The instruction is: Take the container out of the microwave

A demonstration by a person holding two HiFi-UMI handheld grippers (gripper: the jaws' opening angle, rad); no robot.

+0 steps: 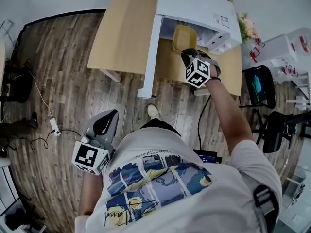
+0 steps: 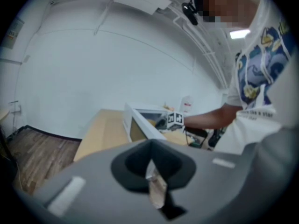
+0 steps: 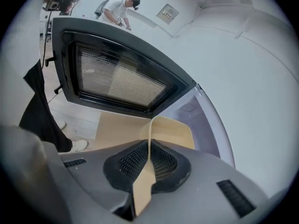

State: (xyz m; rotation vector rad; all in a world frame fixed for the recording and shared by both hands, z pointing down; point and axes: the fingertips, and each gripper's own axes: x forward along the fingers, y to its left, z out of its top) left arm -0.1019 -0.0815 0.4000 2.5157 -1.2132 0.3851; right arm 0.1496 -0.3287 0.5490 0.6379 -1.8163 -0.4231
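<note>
A white microwave stands on a light wooden table with its door swung open. A pale yellow container sits at the mouth of the cavity. My right gripper is shut on its near rim. In the right gripper view the container runs edge-on between the pads, with my right gripper clamped on the wall and the dark door window to the left. My left gripper hangs low beside the person's hip, over the floor, far from the microwave. In its own view my left gripper is shut and holds nothing.
A black chair and white racks stand right of the table. A power strip and cables lie on the wood floor at left. Flowers stand beside the microwave. Another person works in the background.
</note>
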